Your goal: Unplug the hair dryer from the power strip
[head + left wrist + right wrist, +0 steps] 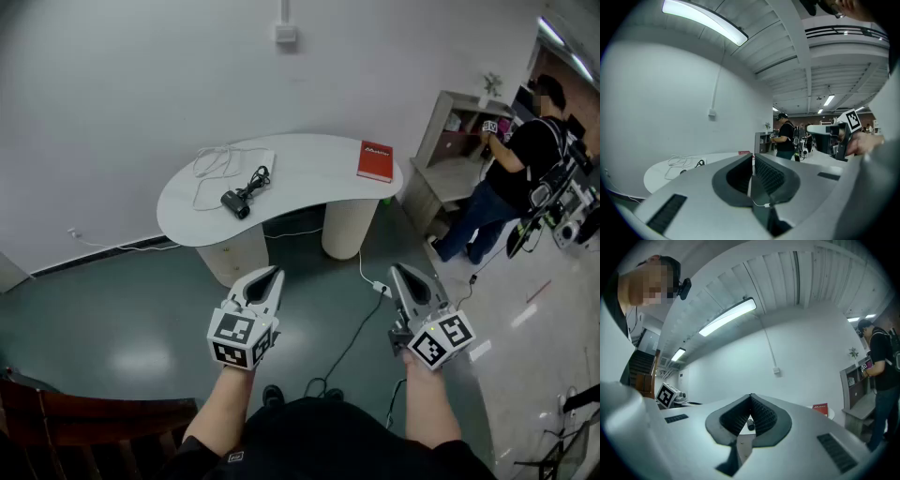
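A black hair dryer [239, 200] lies on the white curved table [309, 183], its cord running up to a white power strip [261, 159] beside a loose coil of white cable [211, 169]. Both grippers hang well short of the table, over the floor. My left gripper [275, 274] is shut and holds nothing; in the left gripper view its tips [753, 157] meet, with the hair dryer [699, 163] far off to the left. My right gripper [398, 272] is shut and empty too, its jaws [751, 397] pressed together.
A red book [375, 161] lies at the table's right end. A person [511, 178] stands at a shelf unit [450, 141] to the right. A white adapter [380, 288] with cables lies on the floor between the grippers. A wooden chair [75, 422] is at bottom left.
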{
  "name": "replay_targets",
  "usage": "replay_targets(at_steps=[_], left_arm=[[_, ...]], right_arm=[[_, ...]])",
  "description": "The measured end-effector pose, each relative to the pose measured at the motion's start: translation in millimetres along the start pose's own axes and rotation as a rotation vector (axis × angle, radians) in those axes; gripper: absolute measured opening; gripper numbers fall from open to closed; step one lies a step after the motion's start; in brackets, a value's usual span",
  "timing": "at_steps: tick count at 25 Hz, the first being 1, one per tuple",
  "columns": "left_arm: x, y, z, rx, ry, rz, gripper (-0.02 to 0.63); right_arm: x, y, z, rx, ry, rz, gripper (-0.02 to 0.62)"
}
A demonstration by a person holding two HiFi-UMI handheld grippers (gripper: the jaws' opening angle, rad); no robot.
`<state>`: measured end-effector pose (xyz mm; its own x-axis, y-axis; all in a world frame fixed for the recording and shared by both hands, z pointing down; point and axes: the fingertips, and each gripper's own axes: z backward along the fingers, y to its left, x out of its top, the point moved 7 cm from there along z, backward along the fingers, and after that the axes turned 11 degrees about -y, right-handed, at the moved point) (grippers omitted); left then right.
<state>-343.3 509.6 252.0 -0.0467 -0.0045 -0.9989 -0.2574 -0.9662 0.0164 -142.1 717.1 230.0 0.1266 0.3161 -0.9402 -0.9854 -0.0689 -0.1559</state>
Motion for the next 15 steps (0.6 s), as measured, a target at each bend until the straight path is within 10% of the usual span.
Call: replay_targets(at_steps=[15], left_arm=[[-10.8, -59.2, -11.9, -0.006, 0.034, -0.008, 0.026]], right_arm=[[13.0, -30.6, 47.7, 0.024, -0.029, -0.006, 0.034]])
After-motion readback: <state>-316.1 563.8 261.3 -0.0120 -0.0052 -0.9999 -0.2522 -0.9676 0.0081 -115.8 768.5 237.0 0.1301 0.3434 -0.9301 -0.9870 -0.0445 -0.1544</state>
